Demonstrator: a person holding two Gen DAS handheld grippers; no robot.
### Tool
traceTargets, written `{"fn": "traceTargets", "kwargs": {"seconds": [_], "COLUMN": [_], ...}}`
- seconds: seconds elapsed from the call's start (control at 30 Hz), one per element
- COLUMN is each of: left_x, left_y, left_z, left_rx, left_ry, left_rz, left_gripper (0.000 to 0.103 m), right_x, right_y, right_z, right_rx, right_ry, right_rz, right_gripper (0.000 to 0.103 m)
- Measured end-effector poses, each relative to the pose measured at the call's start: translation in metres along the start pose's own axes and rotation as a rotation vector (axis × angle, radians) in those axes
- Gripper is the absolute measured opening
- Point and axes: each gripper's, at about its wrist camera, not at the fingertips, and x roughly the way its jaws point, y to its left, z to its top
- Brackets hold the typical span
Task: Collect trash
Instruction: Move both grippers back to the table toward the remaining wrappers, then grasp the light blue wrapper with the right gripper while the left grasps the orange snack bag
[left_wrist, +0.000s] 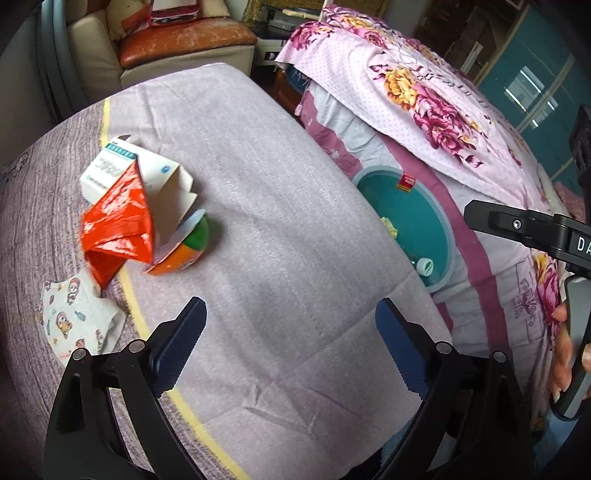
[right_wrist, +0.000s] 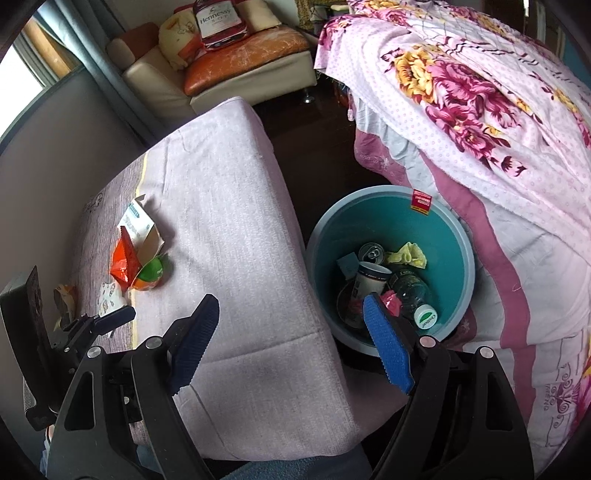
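Left gripper (left_wrist: 290, 345) spread wide, nothing between its blue ribbed pads (left_wrist: 183, 341), hanging over the pale lilac cloth-covered table (left_wrist: 258, 221). Ahead and to its left, a cluster of rubbish on the cloth: a torn white cardboard box with green print (left_wrist: 147, 173), a crumpled orange-red plastic wrapper (left_wrist: 118, 225) lying against and partly over it, and a small orange-and-green round container (left_wrist: 188, 251) touching the box's torn flaps on the near side. Nearer the left finger, just beside the yellow stripe in the cloth, a white paper scrap with cartoon figures (left_wrist: 77, 321). Ahead to the right, beyond the table edge and lower down, the teal round plastic bin (left_wrist: 439, 218), partly hidden by the table. Right gripper (right_wrist: 290, 339) likewise wide apart and holding nothing; its left finger over the table's near corner, its right finger over the bin (right_wrist: 391, 221). Inside the bin, ahead of the right finger: a clear plastic bottle with a white-and-green cap (right_wrist: 413, 295), a white paper cup (right_wrist: 371, 282), a metal drink can (right_wrist: 371, 253), a yellow crumpled cloth or tissue (right_wrist: 406, 254), a pink wrapper (right_wrist: 391, 301). A red label (right_wrist: 421, 201) on the bin's far rim. The same rubbish cluster sits far to the left of this gripper, well apart from it. Floral pink bedding (right_wrist: 480, 110) to the right of the bin; a beige sofa with an orange cushion (right_wrist: 236, 62) beyond the table.
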Motion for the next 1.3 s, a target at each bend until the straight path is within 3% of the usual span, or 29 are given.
{"fn": "traceTargets", "kwargs": {"seconds": [0.5, 0.73, 0.87, 1.07, 1.3], "left_x": [-0.077, -0.108, -0.116, -0.126, -0.133], "left_y": [0.12, 0.172, 0.201, 0.231, 0.265], "left_z": [-0.071, -0.107, -0.128, -0.156, -0.166], "left_rx": [-0.095, -0.188, -0.25, -0.326, -0.42], "left_ry": [-0.037, -0.047, -0.034, -0.023, -0.033], "left_rz": [0.156, 0.209, 0.233, 0.252, 0.259], "left_gripper": [0.093, 0.093, 0.093, 0.093, 0.093], "right_x": [0.043, 0.068, 0.081, 0.092, 0.116], "right_y": [0.135, 0.218, 0.269, 0.321, 0.335], "right_z": [-0.033, -0.071, -0.103, -0.142, -0.164], "right_rx": [-0.266, -0.459, -0.616, -0.827, -0.884], "right_ry": [0.19, 0.315, 0.432, 0.459, 0.498], "right_rz": [0.112, 0.179, 0.255, 0.24, 0.196], "right_gripper": [0.077, 0.077, 0.077, 0.075, 0.058]}}
